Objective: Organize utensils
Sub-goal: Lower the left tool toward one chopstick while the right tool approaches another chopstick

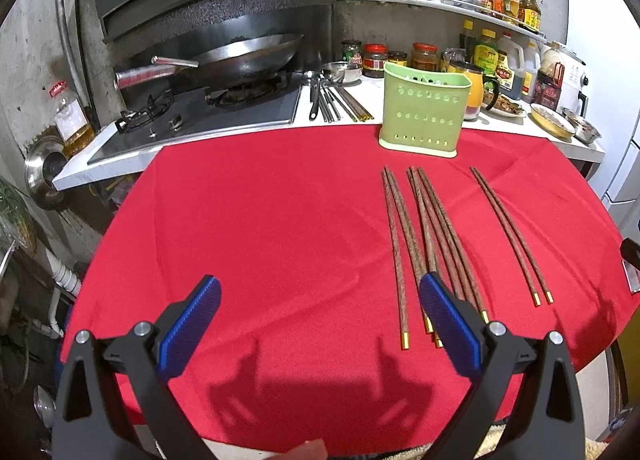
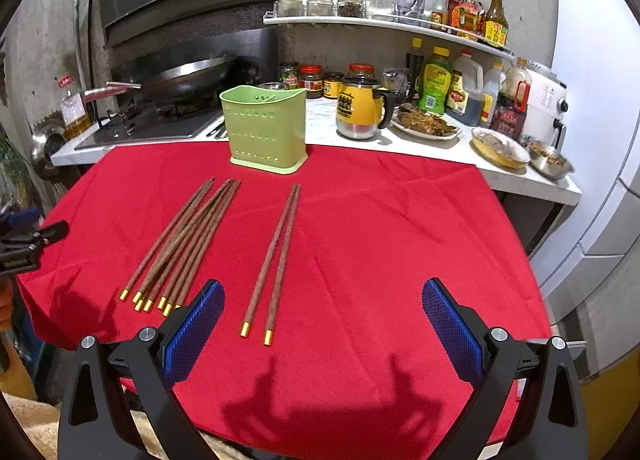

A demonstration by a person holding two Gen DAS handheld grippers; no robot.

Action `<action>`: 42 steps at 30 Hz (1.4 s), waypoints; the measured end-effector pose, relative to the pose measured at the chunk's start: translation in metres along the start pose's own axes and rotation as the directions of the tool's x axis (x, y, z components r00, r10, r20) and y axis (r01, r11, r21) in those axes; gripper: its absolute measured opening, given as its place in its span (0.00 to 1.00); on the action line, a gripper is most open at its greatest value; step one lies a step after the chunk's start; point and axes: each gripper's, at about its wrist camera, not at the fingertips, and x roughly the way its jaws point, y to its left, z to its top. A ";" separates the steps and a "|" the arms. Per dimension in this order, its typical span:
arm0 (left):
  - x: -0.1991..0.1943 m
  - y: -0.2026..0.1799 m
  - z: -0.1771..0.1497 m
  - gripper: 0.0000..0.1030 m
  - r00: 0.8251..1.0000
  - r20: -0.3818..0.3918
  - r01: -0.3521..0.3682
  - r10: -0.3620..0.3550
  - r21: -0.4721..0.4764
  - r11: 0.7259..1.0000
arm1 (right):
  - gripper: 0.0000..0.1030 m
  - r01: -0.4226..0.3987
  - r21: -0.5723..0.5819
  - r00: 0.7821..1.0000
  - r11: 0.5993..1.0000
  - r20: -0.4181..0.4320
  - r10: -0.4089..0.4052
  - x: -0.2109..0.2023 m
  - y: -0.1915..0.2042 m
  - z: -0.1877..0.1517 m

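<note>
With both the left hand-held gripper [image 1: 320, 302] and right hand-held gripper [image 2: 320, 306] released and empty above the red tabletop [image 2: 380, 240], the chopsticks [image 2: 276, 256] lie before the green holder [image 2: 266, 128]; being light, stiff and likely slippery, they should be pinched mid-shaft.

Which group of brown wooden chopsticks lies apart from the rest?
The pair of gold-tipped brown wooden chopsticks lies alone, right of the crowded bundle.
</note>
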 end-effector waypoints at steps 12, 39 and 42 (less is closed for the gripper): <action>0.057 -0.005 -0.019 0.86 0.990 -0.096 0.103 -0.103 -0.005 0.995 | 0.94 -0.058 0.038 0.998 0.998 -0.036 0.060 0.043 0.012 -0.009; 0.101 -0.042 -0.017 0.32 0.960 -0.196 0.214 -0.198 0.064 0.975 | 0.40 -0.011 -0.004 0.987 1.000 -0.160 0.010 0.114 0.020 -0.018; 0.102 -0.044 -0.015 0.25 0.958 -0.191 0.231 -0.214 0.073 0.970 | 0.34 -0.025 0.001 0.985 1.000 -0.168 0.024 0.120 0.020 -0.017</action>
